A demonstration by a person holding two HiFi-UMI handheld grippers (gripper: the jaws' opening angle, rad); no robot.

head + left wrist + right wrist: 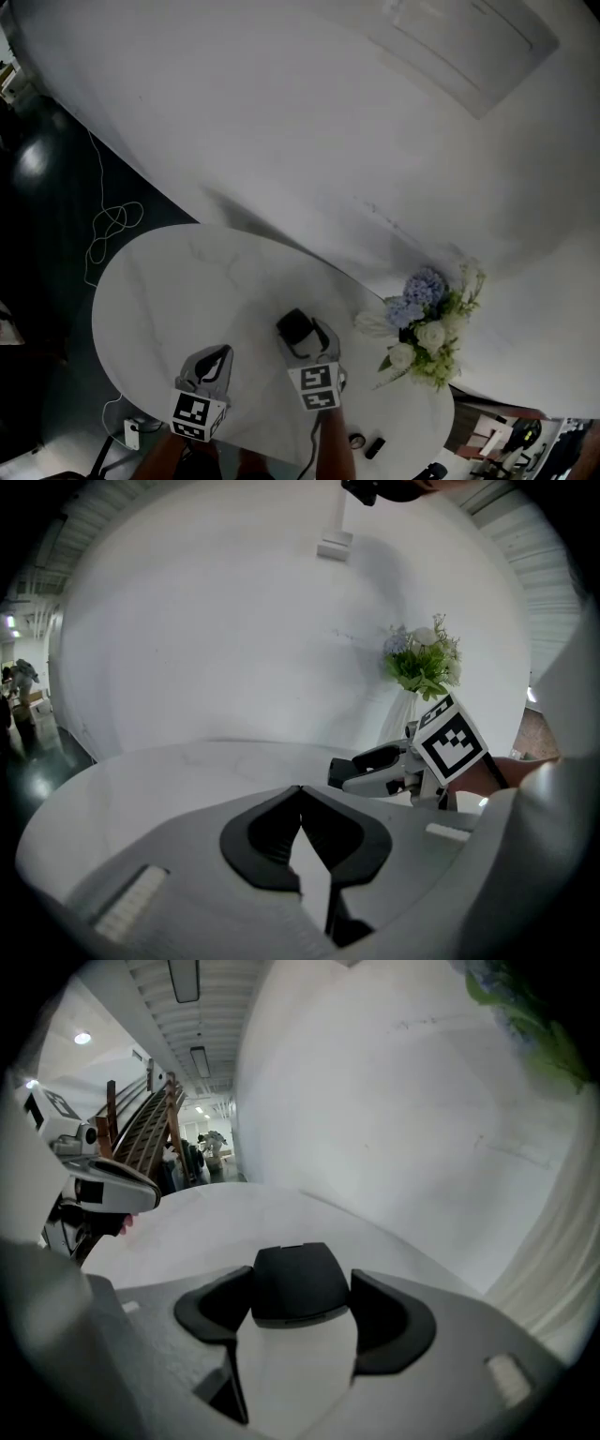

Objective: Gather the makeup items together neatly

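Observation:
A black makeup compact (297,327) sits between the jaws of my right gripper (302,330), which is shut on it just over the round white table (169,281). In the right gripper view the compact (300,1283) fills the gap between the two dark pads. My left gripper (218,356) hovers to the left of it with nothing in it, its jaws meeting at the tips (300,789). Near the table's front edge lie a small round item (356,439) and a short black tube (375,446).
A bouquet of white and blue flowers (427,328) stands at the table's right side. A white curved backdrop (328,122) rises behind the table. On the dark floor to the left lies a white cable (112,225).

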